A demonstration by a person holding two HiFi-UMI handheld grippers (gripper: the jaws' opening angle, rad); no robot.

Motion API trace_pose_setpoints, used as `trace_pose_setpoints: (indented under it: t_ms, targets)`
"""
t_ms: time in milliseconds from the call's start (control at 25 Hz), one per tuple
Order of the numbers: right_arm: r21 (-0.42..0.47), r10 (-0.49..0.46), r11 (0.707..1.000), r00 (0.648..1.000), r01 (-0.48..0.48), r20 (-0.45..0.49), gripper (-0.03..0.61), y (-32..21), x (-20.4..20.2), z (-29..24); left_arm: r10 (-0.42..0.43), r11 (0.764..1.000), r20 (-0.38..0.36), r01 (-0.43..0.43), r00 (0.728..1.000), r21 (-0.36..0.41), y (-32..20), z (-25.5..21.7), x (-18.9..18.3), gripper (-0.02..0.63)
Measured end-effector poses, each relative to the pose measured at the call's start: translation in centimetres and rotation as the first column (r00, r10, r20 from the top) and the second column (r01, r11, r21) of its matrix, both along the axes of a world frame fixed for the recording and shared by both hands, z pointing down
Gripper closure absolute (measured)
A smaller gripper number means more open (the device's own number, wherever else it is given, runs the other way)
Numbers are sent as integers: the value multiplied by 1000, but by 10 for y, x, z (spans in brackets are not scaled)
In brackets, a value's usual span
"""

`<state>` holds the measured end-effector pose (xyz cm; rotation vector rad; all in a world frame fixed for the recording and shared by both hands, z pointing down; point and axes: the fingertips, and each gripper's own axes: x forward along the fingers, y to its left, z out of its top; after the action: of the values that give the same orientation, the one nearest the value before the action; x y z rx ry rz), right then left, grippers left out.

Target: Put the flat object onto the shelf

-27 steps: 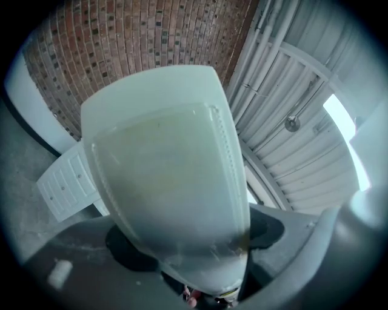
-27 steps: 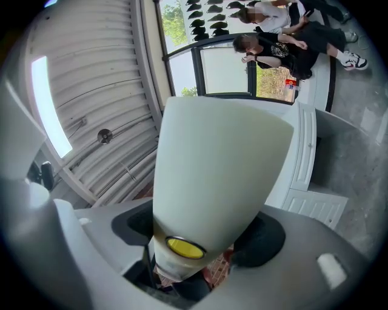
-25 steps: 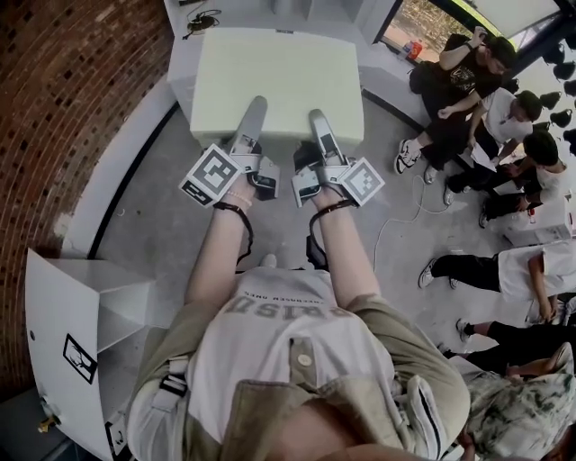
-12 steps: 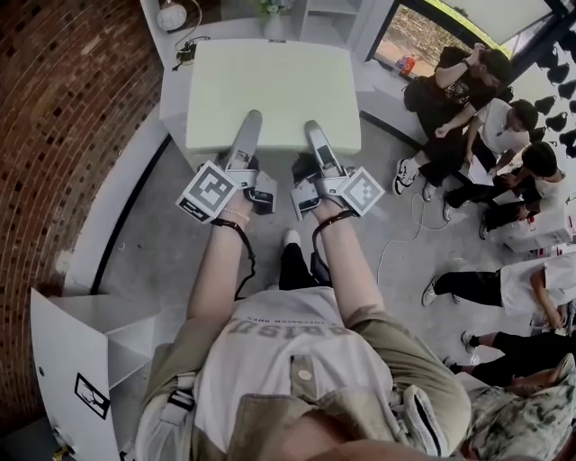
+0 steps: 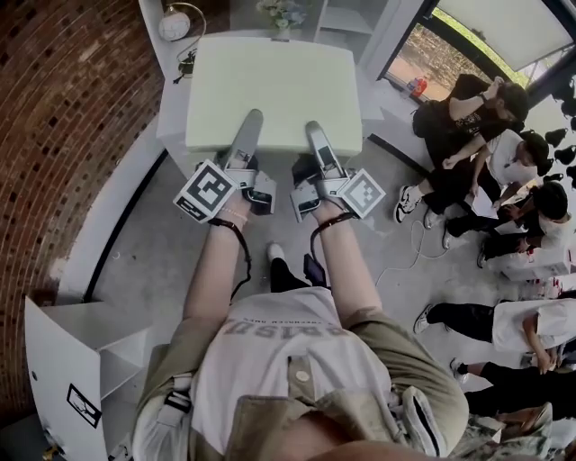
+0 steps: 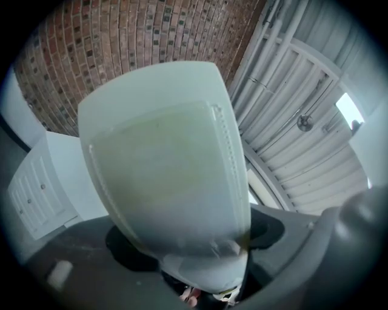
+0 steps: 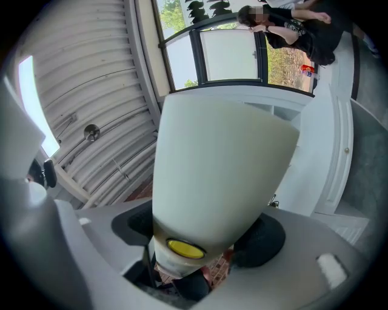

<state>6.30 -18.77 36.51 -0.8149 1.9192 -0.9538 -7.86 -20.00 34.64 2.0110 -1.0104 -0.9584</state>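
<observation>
1. Two grippers are seen in the head view. The left gripper (image 5: 248, 126) and the right gripper (image 5: 316, 137) are both closed on the near edge of the flat object (image 5: 274, 76). An upper jaw of each is laid on its top face, and the two are set side by side.
2. Compared with a second ago, the flat object has been carried forward and slightly higher in the picture. A round lamp (image 5: 175, 22), flowers (image 5: 283, 11) and the open compartments of the white shelf unit (image 5: 346, 18) have come into view beyond its far edge. The seated people (image 5: 504, 153) have slid toward the right edge.
3. The flat object is shown as a matte, pale cream rectangle with rounded corners, held roughly level. A rough brick wall (image 5: 63, 135) is seen to the left and a grey floor (image 5: 153, 261) below.
4. In the left gripper view, the object is gripped between jaws that are kept well apart by it, and the centre of the picture is filled by it. Its surface is smooth and greyish, and a dotted seam line is seen running just inside its edge. A ribbed white ceiling (image 6: 303, 91) is visible behind it.
5. In the right gripper view, the jaws are likewise closed on the object, which widens away from them. A yellow oval mark (image 7: 184, 247) is seen at its near end. A dark-framed window (image 7: 227, 51) lies beyond.
</observation>
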Motion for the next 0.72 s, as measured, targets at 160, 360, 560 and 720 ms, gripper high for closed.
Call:
trace_pose_setpoints:
  t_ms: [160, 360, 560, 720]
  targets:
    - [18, -21, 1000, 1000, 21, 1, 219, -41, 6, -8, -6, 1000, 5, 6, 1000, 25, -40, -8, 7, 215]
    - [48, -39, 998, 999, 39, -12, 219, -101, 24, -22, -19, 999, 0, 19, 1000, 40, -97, -21, 25, 215]
    - [70, -48, 996, 999, 49, -16, 219, -154, 33, -32, -24, 998, -2, 24, 1000, 62, -148, -30, 34, 216]
    - [76, -61, 995, 998, 63, -20, 219, -191, 42, -35, -29, 997, -10, 30, 1000, 74, -183, -32, 44, 216]
